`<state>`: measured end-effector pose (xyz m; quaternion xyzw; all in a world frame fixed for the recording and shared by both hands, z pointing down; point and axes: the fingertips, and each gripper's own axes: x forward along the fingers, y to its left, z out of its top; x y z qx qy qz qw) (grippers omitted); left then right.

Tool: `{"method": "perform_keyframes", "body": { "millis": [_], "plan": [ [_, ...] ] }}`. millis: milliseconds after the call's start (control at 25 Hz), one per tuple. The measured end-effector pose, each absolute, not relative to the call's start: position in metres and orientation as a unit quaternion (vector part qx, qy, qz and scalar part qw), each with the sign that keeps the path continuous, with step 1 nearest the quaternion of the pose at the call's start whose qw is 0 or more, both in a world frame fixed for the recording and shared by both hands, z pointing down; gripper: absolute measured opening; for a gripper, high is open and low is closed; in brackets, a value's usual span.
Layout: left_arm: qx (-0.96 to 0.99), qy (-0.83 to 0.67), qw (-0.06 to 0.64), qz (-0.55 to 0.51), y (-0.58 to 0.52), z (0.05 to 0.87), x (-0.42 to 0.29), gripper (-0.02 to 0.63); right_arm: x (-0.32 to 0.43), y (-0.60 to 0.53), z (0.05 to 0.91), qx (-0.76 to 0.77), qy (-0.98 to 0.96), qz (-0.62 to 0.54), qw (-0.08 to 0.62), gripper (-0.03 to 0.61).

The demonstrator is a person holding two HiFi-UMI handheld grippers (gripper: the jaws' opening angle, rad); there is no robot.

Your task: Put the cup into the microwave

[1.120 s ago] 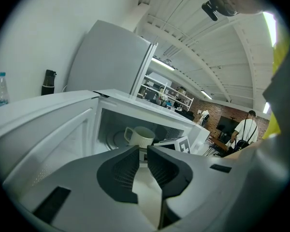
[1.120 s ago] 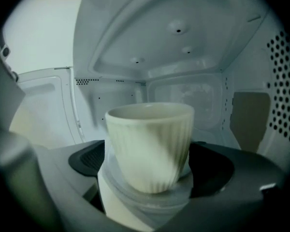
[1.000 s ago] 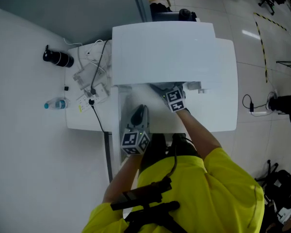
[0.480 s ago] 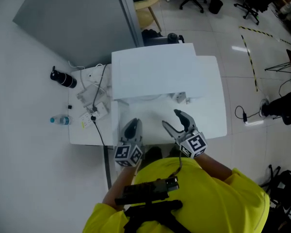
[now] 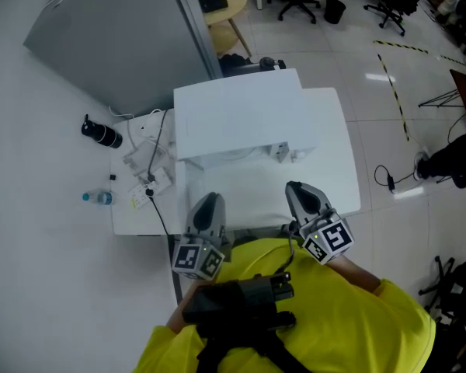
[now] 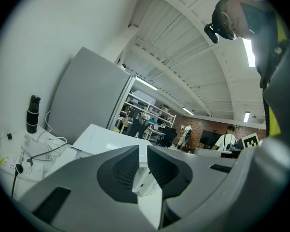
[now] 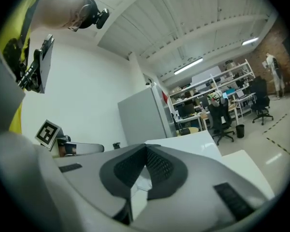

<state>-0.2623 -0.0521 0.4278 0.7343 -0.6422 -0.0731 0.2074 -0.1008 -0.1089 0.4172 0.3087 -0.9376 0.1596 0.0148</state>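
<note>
Microwave (image 5: 241, 119) is sitting on the table (image 5: 330, 179); right gripper (image 5: 299, 189) is just clenching shut (on nothing), left gripper (image 5: 207, 201) is hanging slightly parted.

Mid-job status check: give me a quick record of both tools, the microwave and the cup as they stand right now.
left tool: jaws a narrow gap apart, nothing between them
right tool: jaws just closed, together, nothing between them
tool position: both over the near edge of the table, short of the microwave
microwave: white, on the table
cup: cannot make one out in any view
table's left end: black bottle, water bottle, power strip
</note>
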Motion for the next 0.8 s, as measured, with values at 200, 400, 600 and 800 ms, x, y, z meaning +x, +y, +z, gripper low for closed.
{"method": "perform_keyframes", "body": {
  "millis": [200,400,600,800],
  "plan": [
    [0.741,-0.635,0.203,-0.082,-0.053,0.420,-0.253,0.043,-0.095,-0.109,0.416,0.313,-0.934,0.174,0.008,0.002],
    [0.747,-0.630,0.197,-0.081,-0.057,0.417,-0.249,0.043,-0.098,-0.108,0.415,0.304,-0.935,0.184,0.003,0.002],
    [0.748,-0.631,0.190,-0.077,-0.060,0.413,-0.251,0.043,-0.105,-0.108,0.412,0.291,-0.940,0.181,0.003,0.002],
    [0.748,-0.633,0.186,-0.077,-0.060,0.410,-0.256,0.043,-0.113,-0.107,0.404,0.284,-0.944,0.166,0.004,0.002]
  ]
}}
